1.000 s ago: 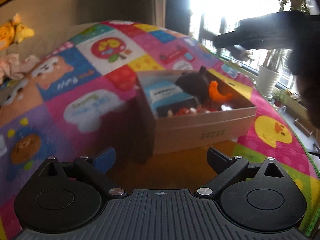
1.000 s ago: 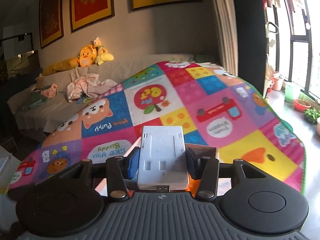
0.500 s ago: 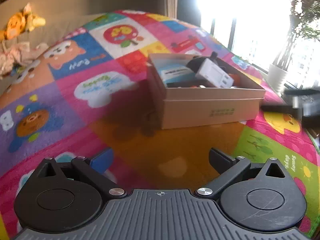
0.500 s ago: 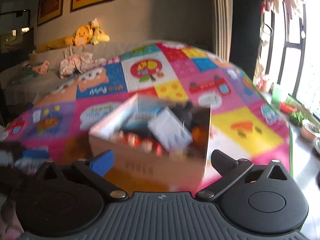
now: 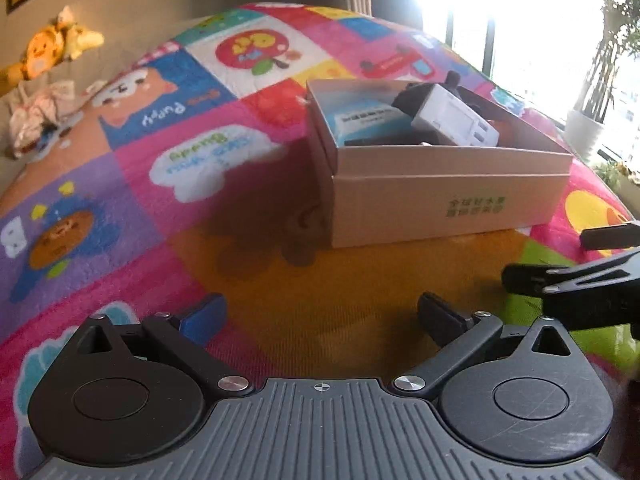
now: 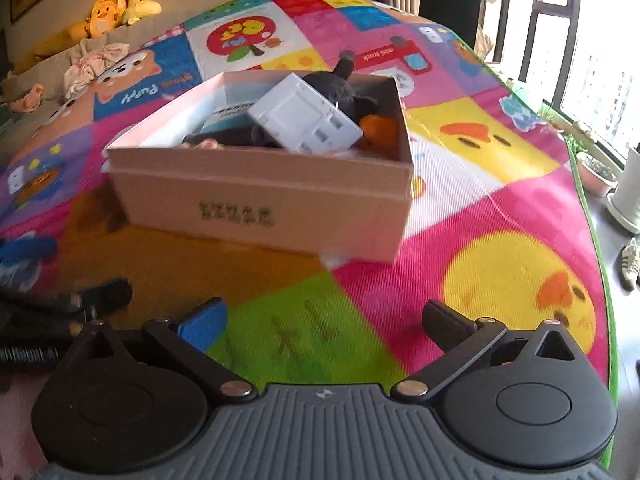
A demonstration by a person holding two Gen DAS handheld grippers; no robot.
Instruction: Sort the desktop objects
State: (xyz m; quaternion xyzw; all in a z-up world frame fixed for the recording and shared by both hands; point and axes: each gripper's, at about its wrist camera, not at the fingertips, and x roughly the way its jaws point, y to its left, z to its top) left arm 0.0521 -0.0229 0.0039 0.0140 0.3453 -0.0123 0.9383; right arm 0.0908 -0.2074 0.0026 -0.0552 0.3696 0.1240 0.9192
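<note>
A cardboard box [image 5: 448, 200] [image 6: 264, 204] stands on the colourful play mat. Inside it lie a white plastic device [image 5: 456, 118] [image 6: 304, 118] on top, a blue and white packet [image 5: 362, 120], a black soft toy [image 6: 340, 86] and an orange piece [image 6: 380, 130]. My left gripper [image 5: 320, 314] is open and empty, low over the mat in front of the box. My right gripper [image 6: 324, 320] is open and empty, also in front of the box; it shows at the right edge of the left wrist view [image 5: 576, 280].
The play mat [image 6: 500, 248] covers the surface; its green edge runs along the right, with the floor, plant pots [image 6: 628, 196] and a window beyond. A sofa with plush toys [image 6: 116, 4] and clothes [image 5: 40, 112] lies far left.
My right gripper opened and let go of the white device, which now lies in the box. Both grippers have drawn back from the box and lower toward the mat.
</note>
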